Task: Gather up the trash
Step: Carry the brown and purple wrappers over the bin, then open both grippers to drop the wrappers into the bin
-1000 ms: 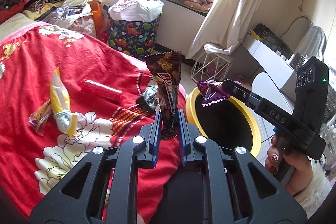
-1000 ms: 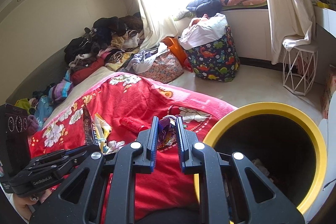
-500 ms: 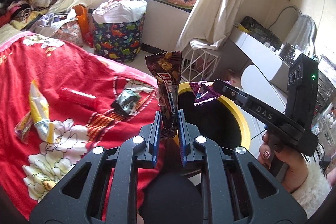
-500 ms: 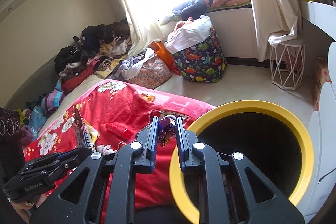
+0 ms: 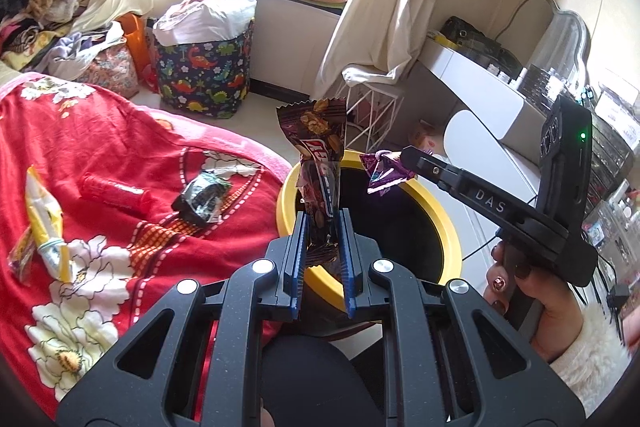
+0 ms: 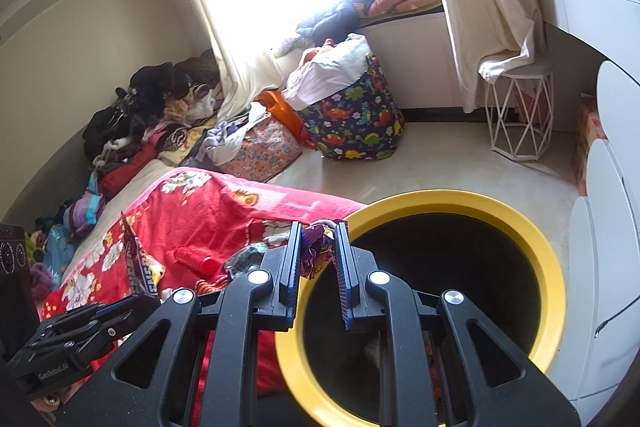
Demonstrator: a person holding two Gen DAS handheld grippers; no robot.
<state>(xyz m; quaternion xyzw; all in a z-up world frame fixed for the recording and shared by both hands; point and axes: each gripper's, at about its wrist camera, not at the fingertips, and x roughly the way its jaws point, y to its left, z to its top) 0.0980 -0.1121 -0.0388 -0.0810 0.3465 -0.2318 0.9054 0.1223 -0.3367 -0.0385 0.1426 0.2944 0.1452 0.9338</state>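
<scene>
A red flowered blanket point(image 5: 100, 147) covers the bed. On it are seen a red tube point(image 5: 114, 189), a dark crumpled wrapper point(image 5: 202, 197) nearer the foot edge, and yellow wrappers point(image 5: 42, 223).

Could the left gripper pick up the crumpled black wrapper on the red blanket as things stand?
Probably not: the left gripper is shut on a brown snack wrapper, though nothing lies over the crumpled black wrapper.

The round yellow-rimmed black bin point(image 5: 434, 215) stands just right of the bed's red flowered blanket point(image 5: 100, 131). On the blanket lie a crumpled dark wrapper point(image 5: 202, 195), a red plastic tube point(image 5: 114, 189) left of it, and a yellow packet point(image 5: 44, 223) farther left.
</scene>
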